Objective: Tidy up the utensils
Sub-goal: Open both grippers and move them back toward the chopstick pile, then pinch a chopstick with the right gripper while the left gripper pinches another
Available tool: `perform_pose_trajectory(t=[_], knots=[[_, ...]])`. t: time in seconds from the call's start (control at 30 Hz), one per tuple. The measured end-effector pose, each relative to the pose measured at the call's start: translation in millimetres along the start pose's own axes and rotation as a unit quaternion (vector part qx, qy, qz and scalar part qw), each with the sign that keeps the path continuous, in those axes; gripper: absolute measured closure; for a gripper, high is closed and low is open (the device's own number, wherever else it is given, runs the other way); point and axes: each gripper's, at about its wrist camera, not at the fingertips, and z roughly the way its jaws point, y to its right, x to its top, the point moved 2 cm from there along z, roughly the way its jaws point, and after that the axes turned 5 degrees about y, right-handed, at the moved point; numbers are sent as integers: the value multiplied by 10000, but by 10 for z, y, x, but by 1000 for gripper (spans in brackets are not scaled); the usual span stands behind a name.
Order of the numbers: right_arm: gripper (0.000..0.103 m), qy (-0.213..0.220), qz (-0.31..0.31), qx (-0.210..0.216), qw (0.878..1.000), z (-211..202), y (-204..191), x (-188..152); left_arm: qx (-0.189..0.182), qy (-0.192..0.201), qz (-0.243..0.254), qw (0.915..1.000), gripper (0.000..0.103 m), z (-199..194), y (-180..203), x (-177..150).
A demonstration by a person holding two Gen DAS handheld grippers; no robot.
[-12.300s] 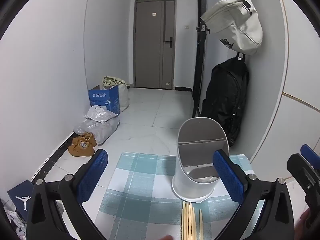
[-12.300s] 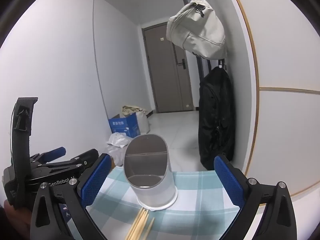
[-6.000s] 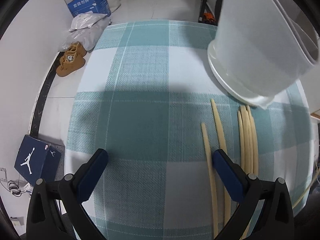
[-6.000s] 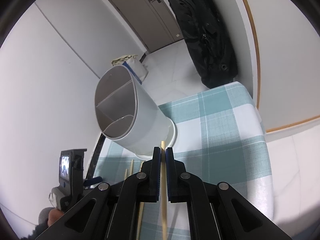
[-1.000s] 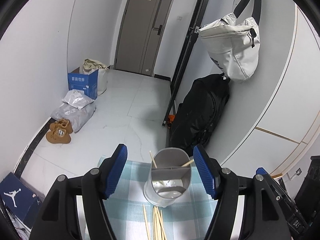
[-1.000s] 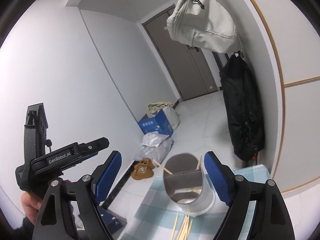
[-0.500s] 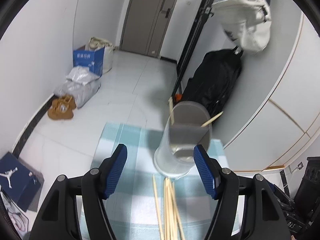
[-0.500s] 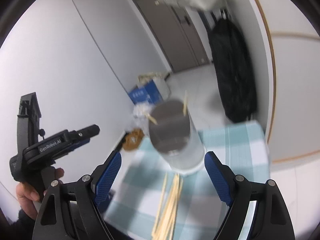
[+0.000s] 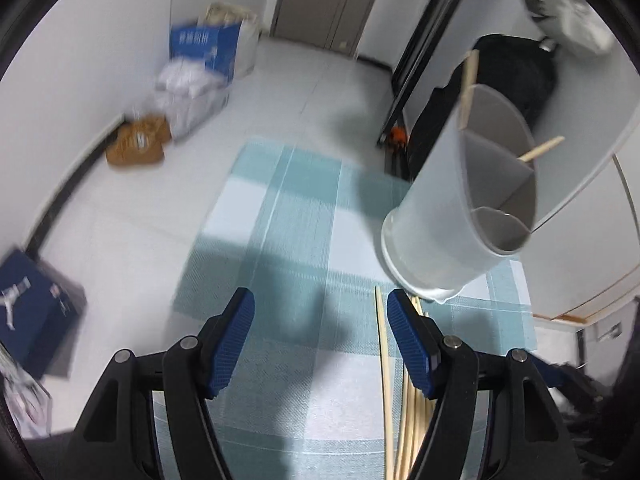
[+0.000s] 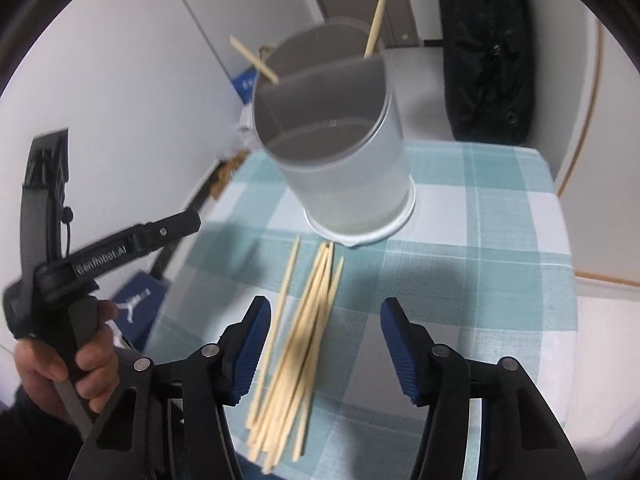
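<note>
Both grippers' fingers spread and empty; chopsticks blurred, their near ends cut off behind fingers.

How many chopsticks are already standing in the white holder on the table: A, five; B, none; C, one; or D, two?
D: two chopsticks stick up out of the white holder, one leaning to each side, while the rest of the pile lies on the checked tablecloth.

Both grippers have dropped toward the chopsticks — right gripper just narrowed, empty.
</note>
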Motion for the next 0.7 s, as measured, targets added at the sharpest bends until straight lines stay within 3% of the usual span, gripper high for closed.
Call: perform_pose_trajectory(t=[0.13, 0.37, 0.5, 0.53, 0.7], knots=[[74, -677, -279, -190, 9971, 401, -46, -32, 461, -131, 110, 9988, 39, 101, -134, 26], [81, -1158, -591, -384, 9908, 755, -159, -51, 315, -321, -443, 9980, 39, 59, -361, 51], [90, -1185, -612, -476, 9899, 780, -158, -40, 280, -396, -486, 9976, 39, 73, -360, 13], [98, -1207, -580, -482, 9898, 771, -150, -44, 233, -439, -499, 9975, 39, 80, -351, -4], [99, -1202, -341, -403, 9913, 659, -77, -98, 156, -537, -529, 9970, 39, 140, -370, 58]])
